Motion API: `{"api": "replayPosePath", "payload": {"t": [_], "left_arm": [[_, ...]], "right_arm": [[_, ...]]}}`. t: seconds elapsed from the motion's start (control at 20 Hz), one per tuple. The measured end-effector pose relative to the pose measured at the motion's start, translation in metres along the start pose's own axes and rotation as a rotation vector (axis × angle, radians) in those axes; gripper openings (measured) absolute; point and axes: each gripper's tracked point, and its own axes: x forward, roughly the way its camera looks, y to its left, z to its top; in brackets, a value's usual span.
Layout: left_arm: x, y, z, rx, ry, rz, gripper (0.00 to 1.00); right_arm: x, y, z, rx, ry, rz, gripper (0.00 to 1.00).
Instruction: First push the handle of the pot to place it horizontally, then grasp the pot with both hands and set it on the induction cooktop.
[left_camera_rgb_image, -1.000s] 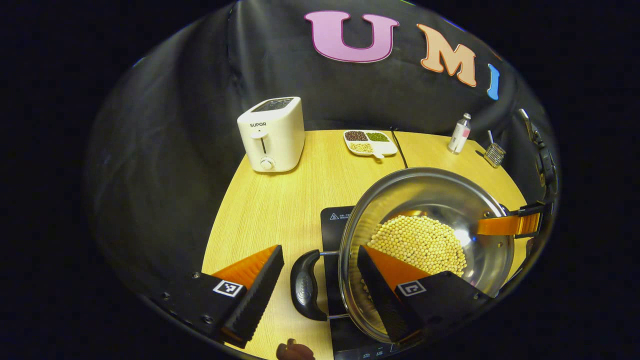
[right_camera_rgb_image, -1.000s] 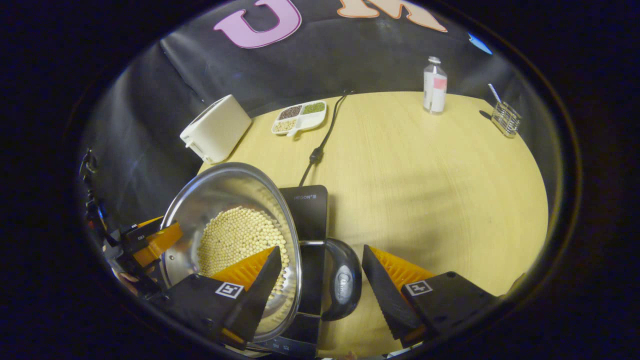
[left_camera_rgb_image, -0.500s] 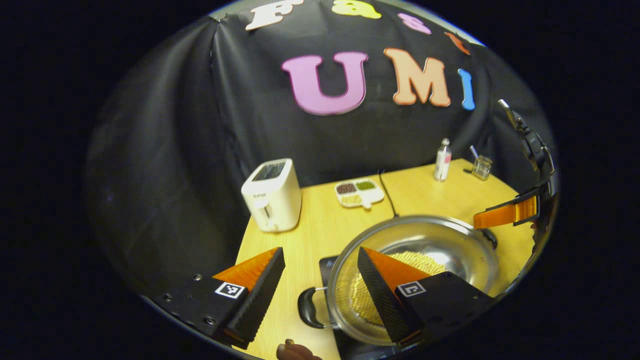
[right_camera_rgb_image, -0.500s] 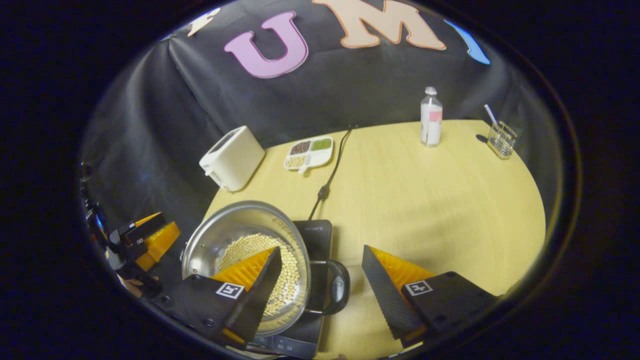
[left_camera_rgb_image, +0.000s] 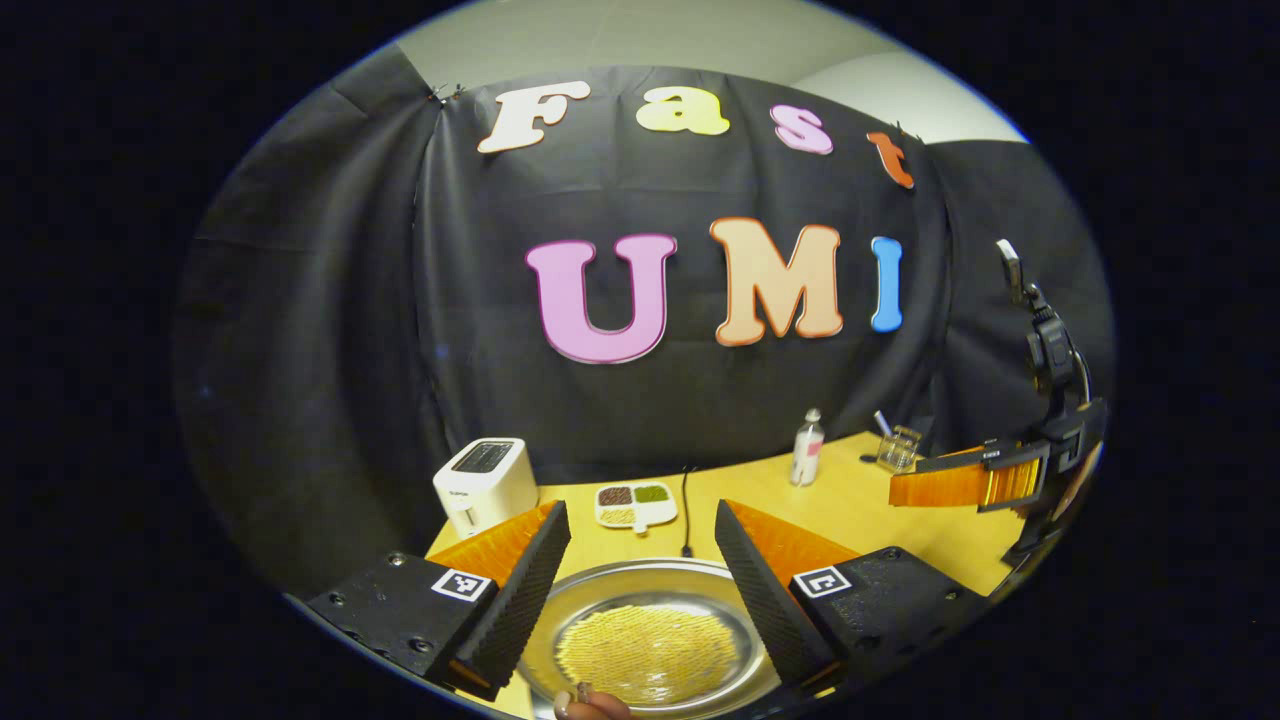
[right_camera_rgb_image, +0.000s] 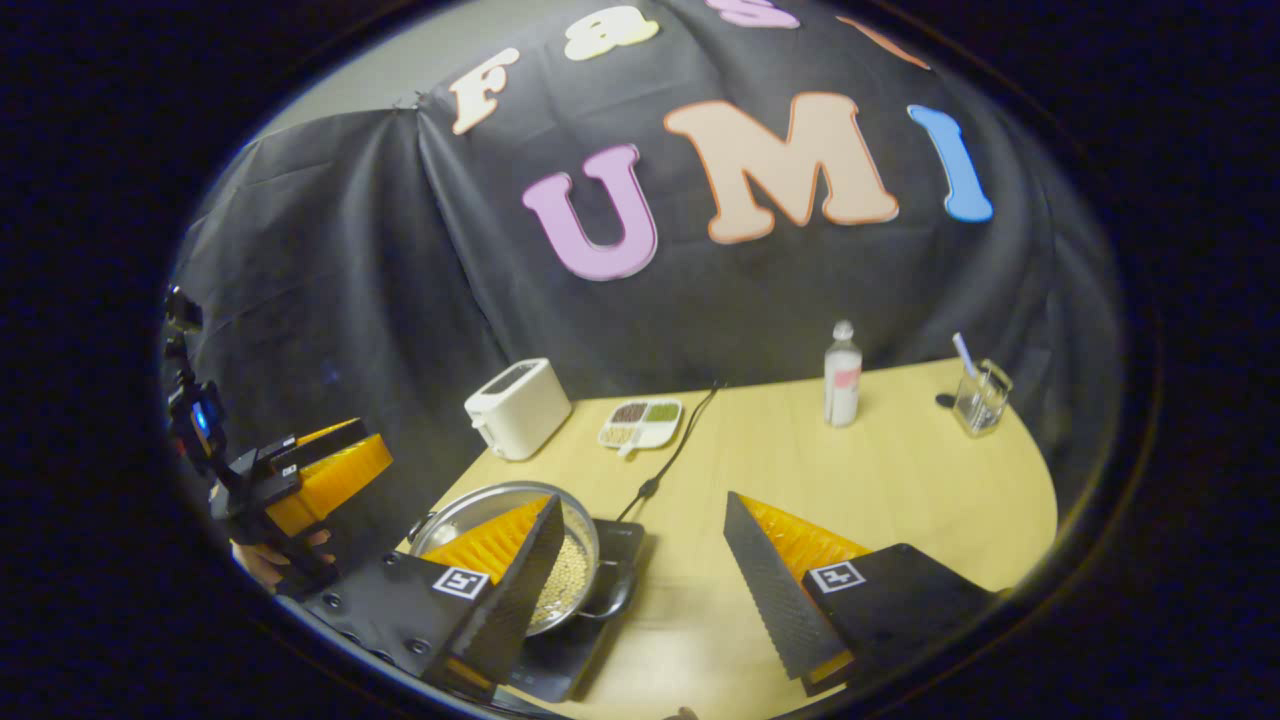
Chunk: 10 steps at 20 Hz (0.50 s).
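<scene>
Left gripper (left_camera_rgb_image: 640, 580) spread wide, clamped on nothing, raised above the round stainless-steel pot (left_camera_rgb_image: 700, 585) lying just below and between its fingers. Right gripper (right_camera_rgb_image: 640, 580) likewise apart and empty, with the pot (right_camera_rgb_image: 580, 520) low to its left, resting on the black induction cooktop (right_camera_rgb_image: 560, 660); judged already placed. Inside the pot, pale yellow beans (left_camera_rgb_image: 645, 655). Farther off, a white divided dish (right_camera_rgb_image: 640, 423) with dark, green and pale grains.

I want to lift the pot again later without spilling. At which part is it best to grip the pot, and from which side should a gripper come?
Probably the black loop handle on the pot's right. It sticks out level beyond the rim over the induction cooktop, so the open right gripper could come from that side, one finger above and one below. The beans suggest weight, so likely also support the opposite side.
</scene>
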Motion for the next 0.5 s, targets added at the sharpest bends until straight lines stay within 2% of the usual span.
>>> {"api": "replayPosePath", "payload": {"t": [0.15, 0.25, 0.3, 0.5], "left_arm": [[-0.006, -0.055, 0.024, -0.039, -0.046, -0.014, 0.95], [-0.011, -0.089, 0.035, -0.046, -0.067, -0.021, 0.94], [-0.013, -0.106, 0.042, -0.045, -0.081, -0.025, 0.94], [-0.023, -0.161, 0.053, -0.035, -0.107, -0.041, 0.95]], "right_arm": [[-0.043, -0.032, 0.031, -0.055, -0.091, 0.024, 0.93], [-0.071, -0.054, 0.043, -0.054, -0.13, 0.031, 0.93], [-0.083, -0.065, 0.049, -0.05, -0.15, 0.037, 0.99], [-0.122, -0.1, 0.061, -0.033, -0.204, 0.054, 0.99]]}}
